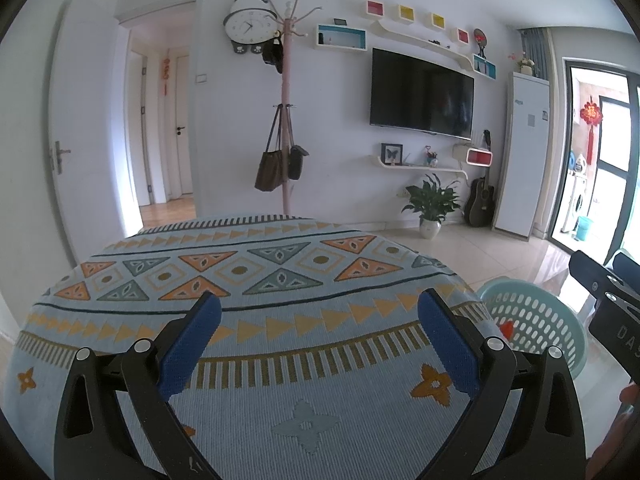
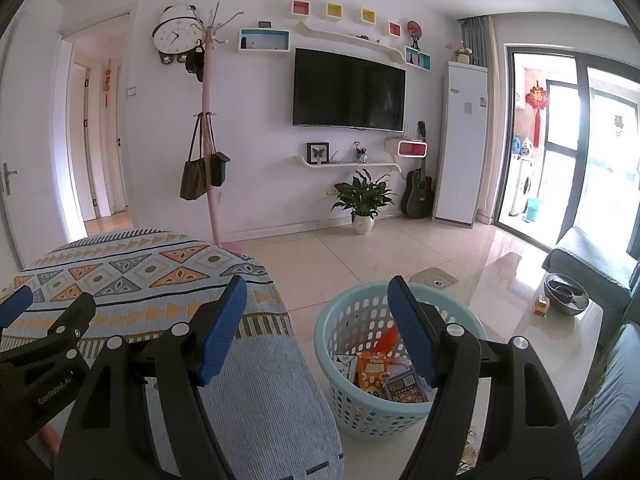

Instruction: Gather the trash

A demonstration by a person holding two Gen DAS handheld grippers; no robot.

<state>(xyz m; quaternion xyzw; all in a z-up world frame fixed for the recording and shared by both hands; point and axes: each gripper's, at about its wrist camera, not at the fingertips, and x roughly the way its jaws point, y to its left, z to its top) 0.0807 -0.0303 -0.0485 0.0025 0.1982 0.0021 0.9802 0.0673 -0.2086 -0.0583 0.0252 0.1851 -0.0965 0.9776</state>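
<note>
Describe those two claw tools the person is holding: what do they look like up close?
Each is a black plastic claw with two long fingers, lined with ribbed blue pads and pinned with round silver bolts. The left gripper and right gripper look alike. White lettering reading "GenRobot.AI" runs along the left one's side.

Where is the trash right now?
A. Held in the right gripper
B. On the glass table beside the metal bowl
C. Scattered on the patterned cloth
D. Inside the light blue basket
D: the right wrist view shows the snack wrappers lying in the light blue basket, while the right gripper and left gripper are open and empty and the patterned cloth has no litter on it.
</note>
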